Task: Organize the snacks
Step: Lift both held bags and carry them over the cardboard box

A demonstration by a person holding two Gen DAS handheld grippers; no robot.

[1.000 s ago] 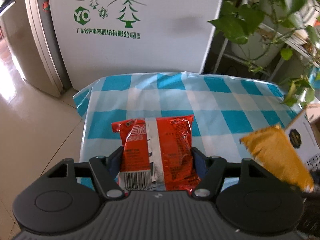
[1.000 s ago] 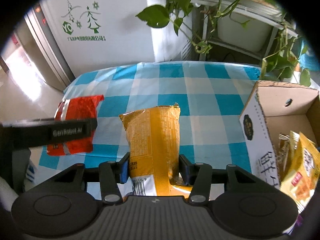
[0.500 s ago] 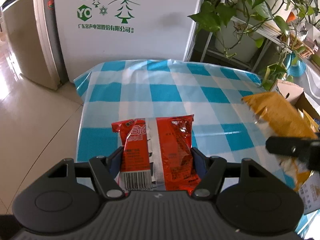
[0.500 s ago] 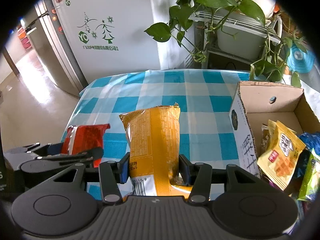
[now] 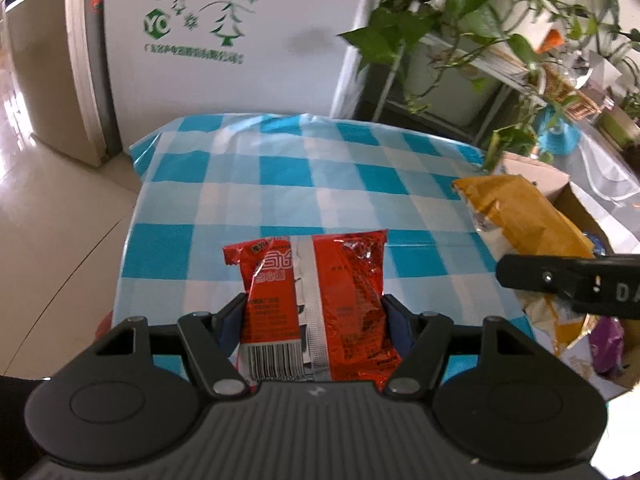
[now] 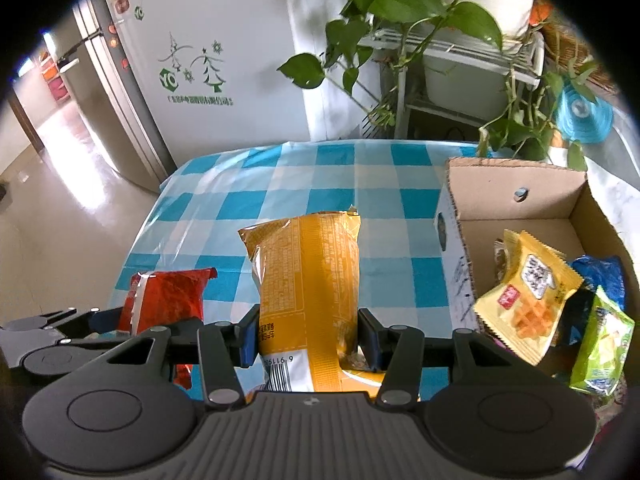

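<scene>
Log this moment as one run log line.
left tongs: shut on red packet | right tongs: shut on yellow bag | cardboard box: holds snacks

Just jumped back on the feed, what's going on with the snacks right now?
A person holds a gripper in each hand, both loaded. The left gripper is shut on a red snack packet, and the right gripper is shut on a yellow snack bag, both lifted above the blue checked tablecloth. The open cardboard box sits at the right edge of the table, already holding a yellow waffle packet, a green packet and a blue one. Neither held snack is in the box yet.
</scene>
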